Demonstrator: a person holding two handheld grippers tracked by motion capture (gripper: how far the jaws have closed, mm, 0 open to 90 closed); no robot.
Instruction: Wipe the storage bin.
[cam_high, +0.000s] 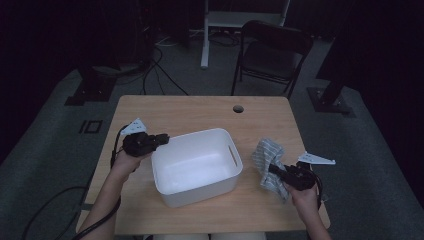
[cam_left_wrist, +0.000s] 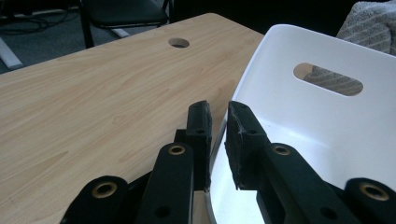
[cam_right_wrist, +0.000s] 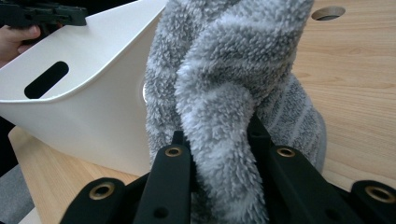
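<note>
**Both hands busy at one basket**

Underneath everything lies a pale wooden bench (cam_high: 200, 112) with one round cable hole (cam_high: 238, 108) near its far edge, upper middle of the high view. Around it the room is dark: grey floor, loose cables at upper left, one black folding chair (cam_high: 272, 50) at upper centre.

One white plastic basket (cam_high: 195, 160) sits mid-frame, with a slot handle in its side wall. My left gripper (cam_high: 161, 139), left of centre, has its fingers (cam_left_wrist: 200, 135) drawn narrow astride the basket's rim, the wall standing between them. My right gripper (cam_high: 276, 170), lower right, has its fingers (cam_right_wrist: 173, 156) clamped on one grey striped fleecy cloth (cam_high: 267, 157), which stands bunched just beside the basket's right wall.
</note>
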